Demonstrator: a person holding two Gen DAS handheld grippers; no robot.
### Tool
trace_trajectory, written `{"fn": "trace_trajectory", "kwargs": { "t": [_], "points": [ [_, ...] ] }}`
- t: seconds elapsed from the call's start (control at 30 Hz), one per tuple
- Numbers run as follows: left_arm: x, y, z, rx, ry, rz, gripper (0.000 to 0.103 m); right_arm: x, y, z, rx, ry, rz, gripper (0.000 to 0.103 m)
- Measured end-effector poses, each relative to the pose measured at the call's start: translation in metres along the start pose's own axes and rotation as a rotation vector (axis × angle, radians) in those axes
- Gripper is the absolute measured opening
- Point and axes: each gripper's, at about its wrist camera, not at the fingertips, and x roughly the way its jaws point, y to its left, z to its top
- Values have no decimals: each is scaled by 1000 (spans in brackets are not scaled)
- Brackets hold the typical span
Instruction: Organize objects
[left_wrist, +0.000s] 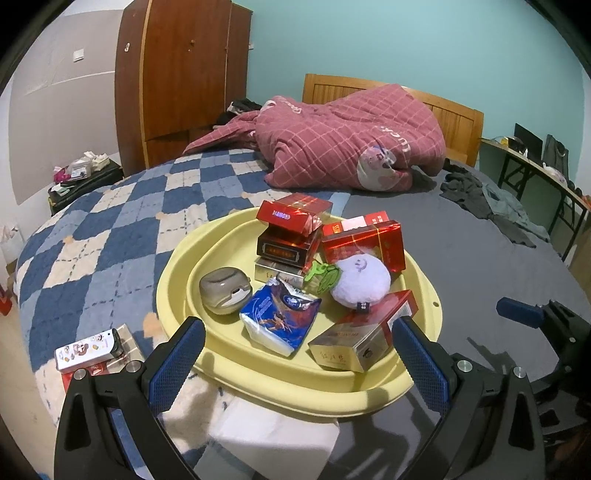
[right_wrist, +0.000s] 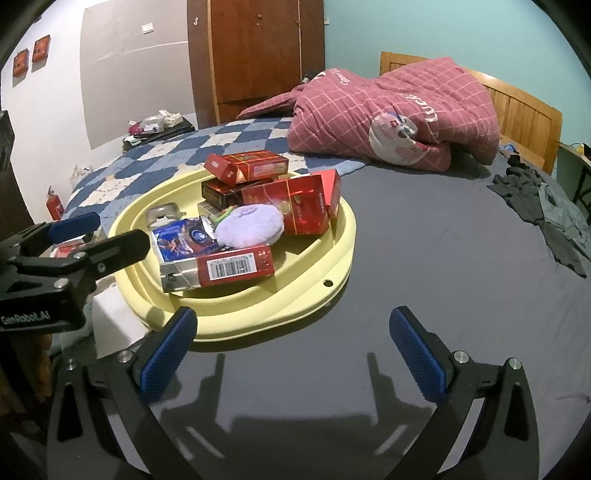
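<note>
A pale yellow basin (left_wrist: 173, 266) sits on the bed and also shows in the right wrist view (right_wrist: 343, 236). It holds several red cigarette boxes (left_wrist: 362, 243), a purple plush (left_wrist: 360, 282), a blue tissue pack (left_wrist: 280, 317) and a grey case (left_wrist: 225, 290). My left gripper (left_wrist: 299, 345) is open and empty over the basin's near rim; it shows in the right wrist view (right_wrist: 99, 230) too. My right gripper (right_wrist: 295, 332) is open and empty over the dark sheet, right of the basin.
A small patterned box (left_wrist: 88, 349) lies on a red box left of the basin. A white box (left_wrist: 277, 432) sits under the basin's near edge. A pink quilt (left_wrist: 340, 147) and dark clothes (right_wrist: 546, 210) lie further back. A wardrobe (left_wrist: 177, 74) stands behind.
</note>
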Motion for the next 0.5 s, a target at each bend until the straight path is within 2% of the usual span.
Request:
{"fn": "trace_trajectory", "kwargs": {
  "t": [0.5],
  "points": [
    [4,4,1,22,8,12,103,3,-3,-1,15,8,5,103]
  ]
}}
